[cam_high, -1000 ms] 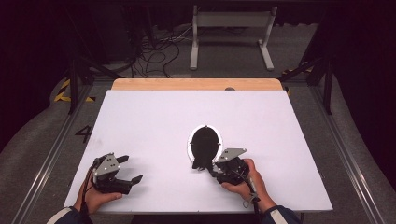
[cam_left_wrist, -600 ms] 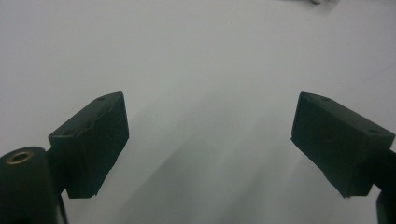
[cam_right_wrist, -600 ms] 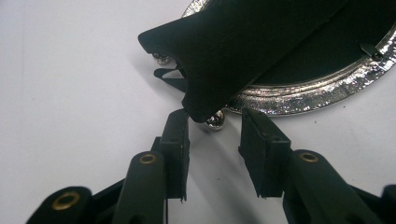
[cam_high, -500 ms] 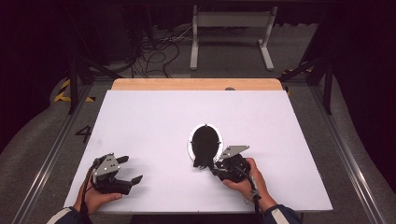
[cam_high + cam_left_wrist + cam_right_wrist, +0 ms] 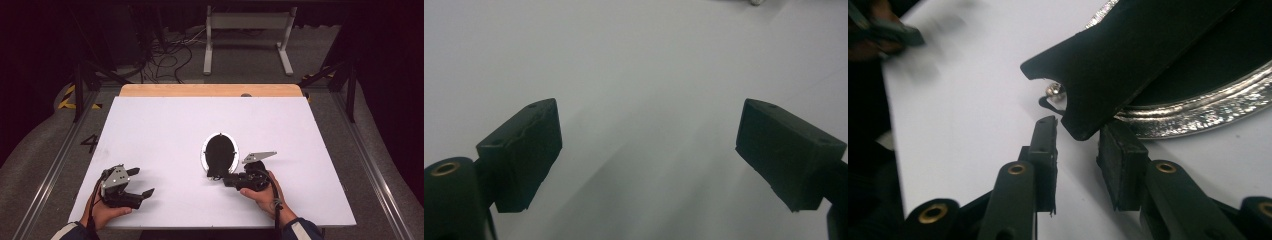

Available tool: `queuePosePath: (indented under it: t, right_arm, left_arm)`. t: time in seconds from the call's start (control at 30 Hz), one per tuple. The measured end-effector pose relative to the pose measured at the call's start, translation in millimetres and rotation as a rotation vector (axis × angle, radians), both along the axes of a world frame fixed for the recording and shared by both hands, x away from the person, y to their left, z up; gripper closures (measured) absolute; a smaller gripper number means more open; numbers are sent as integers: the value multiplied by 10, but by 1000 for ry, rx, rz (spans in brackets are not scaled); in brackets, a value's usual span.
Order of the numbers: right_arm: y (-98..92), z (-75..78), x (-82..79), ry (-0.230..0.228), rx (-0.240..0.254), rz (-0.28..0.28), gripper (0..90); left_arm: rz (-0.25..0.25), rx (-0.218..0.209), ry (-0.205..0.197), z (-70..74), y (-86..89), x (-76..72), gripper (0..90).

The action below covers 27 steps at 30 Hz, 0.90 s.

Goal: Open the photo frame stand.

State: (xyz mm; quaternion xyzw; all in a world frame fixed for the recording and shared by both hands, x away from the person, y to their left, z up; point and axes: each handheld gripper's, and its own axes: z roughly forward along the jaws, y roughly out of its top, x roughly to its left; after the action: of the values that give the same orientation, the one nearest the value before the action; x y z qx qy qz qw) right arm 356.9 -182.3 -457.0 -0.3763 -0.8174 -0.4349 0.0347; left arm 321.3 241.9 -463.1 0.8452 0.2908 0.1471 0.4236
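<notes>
The right gripper [image 5: 1075, 145] had just narrowed its jaws about the black stand flap [image 5: 1128, 60] of an oval picture frame [image 5: 219, 152] lying face-down mid-table, not visibly clamping it; the left gripper [image 5: 131, 187], beside the frame's near-left, gaped wide and empty. The frame looked light, rigid and probably breakable, its silver rim [image 5: 1198, 112] slippery, so the flap seemed the better hold.

The oval frame [image 5: 220, 152] lies on the table [image 5: 165, 130], its stand [image 5: 1128, 60] toward the person.

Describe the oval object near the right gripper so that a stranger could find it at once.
On the white table, look just right of the middle. There an oval frame lies flat, black inside with a silver rim, and a black stand juts from it toward the right gripper.
</notes>
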Motion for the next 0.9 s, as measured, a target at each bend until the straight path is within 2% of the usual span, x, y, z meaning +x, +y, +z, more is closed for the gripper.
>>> queuePosePath:
  t: [0.03, 0.07, 0.13, 0.23, 0.37, 0.47, 0.5, 0.57, 0.63, 0.7, 0.8, 0.9]
  right_arm:
    - [-11, -15, 19, 17, 27, 1, 685]
    - [-30, -48, 58, 61, 94, -3, 652]
    - [-47, -83, 98, 108, 148, 3, 631]
    - [-69, -112, 130, 167, 208, 1, 575]
    - [-87, -114, 157, 198, 237, -24, 507]
    - [-93, -121, 176, 211, 248, -33, 508]
    - [-93, -121, 176, 211, 248, -33, 508]
    - [-77, -113, 198, 225, 259, -47, 471]
    - [-47, -108, 229, 240, 258, -73, 472]
    - [-30, -109, 258, 249, 256, -88, 528]
    - [-28, -109, 295, 266, 291, -108, 550]
    - [-37, -117, 344, 263, 312, -139, 530]
  left_arm:
    - [1, 8, 0, 0, -15, 4, 118]
    - [7, 20, -1, 8, -34, 13, 118]
    - [16, 6, 20, 13, -68, 51, 119]
    - [8, 9, 29, 24, -157, 123, 119]
    - [-22, 32, 24, 37, -327, 219, 119]
    - [-57, 45, 26, 35, -488, 284, 120]
    - [-57, 45, 26, 35, -488, 284, 120]
    - [-74, 49, 25, 34, -576, 323, 120]
    - [-84, 55, 24, 38, -643, 358, 120]
    - [-88, 55, 23, 40, -701, 392, 121]
    - [-93, 50, 23, 45, -766, 457, 122]
    - [-92, 51, 30, 43, -832, 528, 129]
